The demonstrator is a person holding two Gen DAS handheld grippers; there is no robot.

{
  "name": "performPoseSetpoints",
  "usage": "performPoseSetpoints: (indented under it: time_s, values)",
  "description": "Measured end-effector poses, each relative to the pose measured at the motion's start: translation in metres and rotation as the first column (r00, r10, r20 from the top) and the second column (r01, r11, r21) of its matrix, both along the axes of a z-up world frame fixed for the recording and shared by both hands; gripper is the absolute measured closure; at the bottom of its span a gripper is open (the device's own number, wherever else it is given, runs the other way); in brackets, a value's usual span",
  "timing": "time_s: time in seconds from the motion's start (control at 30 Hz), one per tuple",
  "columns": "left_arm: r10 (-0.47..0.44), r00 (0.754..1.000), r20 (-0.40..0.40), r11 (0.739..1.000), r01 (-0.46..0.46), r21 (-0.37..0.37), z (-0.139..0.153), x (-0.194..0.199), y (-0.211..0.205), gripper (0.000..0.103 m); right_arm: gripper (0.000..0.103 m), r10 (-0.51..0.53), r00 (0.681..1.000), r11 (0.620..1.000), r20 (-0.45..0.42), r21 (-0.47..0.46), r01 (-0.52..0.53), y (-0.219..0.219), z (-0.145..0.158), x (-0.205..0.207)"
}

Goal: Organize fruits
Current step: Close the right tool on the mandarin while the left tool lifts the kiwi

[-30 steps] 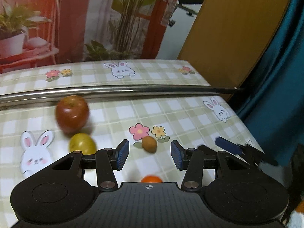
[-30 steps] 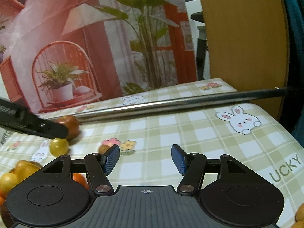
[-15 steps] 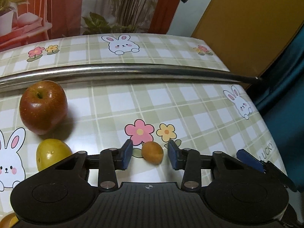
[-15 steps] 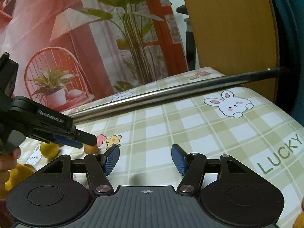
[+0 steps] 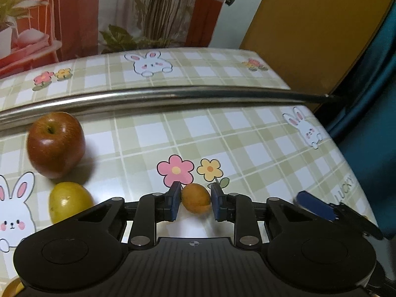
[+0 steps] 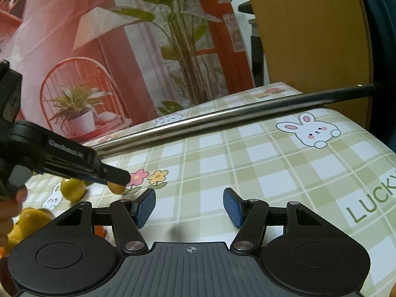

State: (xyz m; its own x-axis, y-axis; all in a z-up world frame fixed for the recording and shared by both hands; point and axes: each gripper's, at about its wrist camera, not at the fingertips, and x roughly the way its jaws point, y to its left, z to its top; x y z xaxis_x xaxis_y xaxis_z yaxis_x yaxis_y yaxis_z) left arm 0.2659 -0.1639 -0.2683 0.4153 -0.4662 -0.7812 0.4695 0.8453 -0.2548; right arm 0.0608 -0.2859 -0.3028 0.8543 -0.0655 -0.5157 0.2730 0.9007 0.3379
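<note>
A small orange-brown fruit (image 5: 195, 198) rests on the checked tablecloth (image 5: 247, 148) below the printed flowers. My left gripper (image 5: 195, 201) has both blue pads against its sides, shut on it. A red apple (image 5: 55, 144) and a yellow-green fruit (image 5: 69, 201) lie to its left. In the right wrist view the left gripper (image 6: 116, 175) reaches in from the left over the same small fruit (image 6: 115, 188), with the yellow-green fruit (image 6: 73, 189) behind it. My right gripper (image 6: 189, 206) hovers open over bare cloth, holding nothing.
A steel rod (image 5: 173, 94) lies across the table behind the fruit. Several orange fruits (image 6: 27, 225) sit at the lower left of the right wrist view, beside a hand (image 6: 10, 210). A wooden board (image 5: 309, 37) and a teal curtain (image 5: 371, 123) border the table's right edge.
My left gripper moved forward and down around the small orange-brown fruit, and its jaws narrowed onto it. The right gripper stayed open and shifted slightly.
</note>
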Motion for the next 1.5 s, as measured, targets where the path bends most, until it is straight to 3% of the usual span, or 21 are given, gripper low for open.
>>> performPoseSetpoints:
  time_s: [0.27,0.43,0.77,0.97,1.27,1.5]
  values:
    - [0.022,0.998,0.061,0.999,-0.020,-0.042,0.032,-0.025,0.037,0.075,0.045,0.108,0.994,0.992,0.001,-0.070,-0.107,0.020,0.007,0.004]
    - [0.059,0.995,0.086,0.997,-0.055,-0.048,0.045,-0.041,0.070,0.075,0.045,0.168,0.985,0.986,0.024,-0.019,-0.168,0.033,0.008,0.008]
    - [0.123,0.984,0.128,0.991,-0.114,-0.075,0.061,-0.076,0.127,0.075,0.046,0.344,0.939,0.934,-0.009,-0.095,-0.344,0.086,0.013,0.030]
    - [0.183,0.978,0.104,0.977,-0.169,-0.133,0.061,-0.095,0.161,0.075,0.054,0.360,0.931,0.927,-0.051,-0.093,-0.364,0.094,0.011,0.038]
    - [0.241,0.967,0.083,0.961,-0.226,-0.162,0.057,-0.116,0.191,0.075,0.067,0.368,0.923,0.918,-0.111,-0.116,-0.380,0.103,0.005,0.045]
    - [0.271,0.960,0.070,0.952,-0.256,-0.167,0.049,-0.133,0.206,0.075,0.067,0.367,0.922,0.914,-0.120,-0.139,-0.382,0.106,0.005,0.046]
